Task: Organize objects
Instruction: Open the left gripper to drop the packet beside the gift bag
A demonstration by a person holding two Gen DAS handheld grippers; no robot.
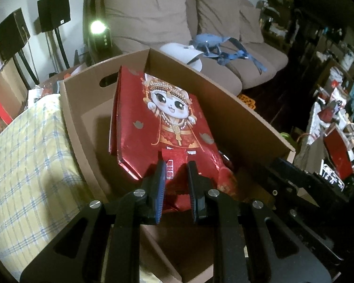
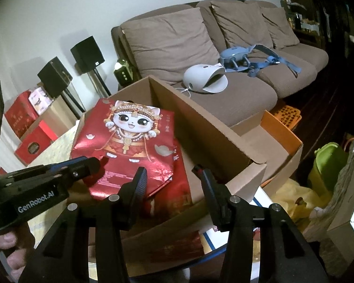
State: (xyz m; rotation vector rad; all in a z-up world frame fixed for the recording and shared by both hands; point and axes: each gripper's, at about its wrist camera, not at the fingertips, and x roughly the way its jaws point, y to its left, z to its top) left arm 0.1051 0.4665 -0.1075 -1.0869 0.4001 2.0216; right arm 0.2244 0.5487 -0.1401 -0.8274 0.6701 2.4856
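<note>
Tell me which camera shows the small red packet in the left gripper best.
The left wrist view: the small red packet sits clamped between the left gripper fingers, over the cardboard box. In the right wrist view, the left gripper hides it.

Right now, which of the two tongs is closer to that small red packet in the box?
Left. The left tongs are pinching the small red packet over the cardboard box. The right tongs hang open off to the side, near the box's front edge.
</note>
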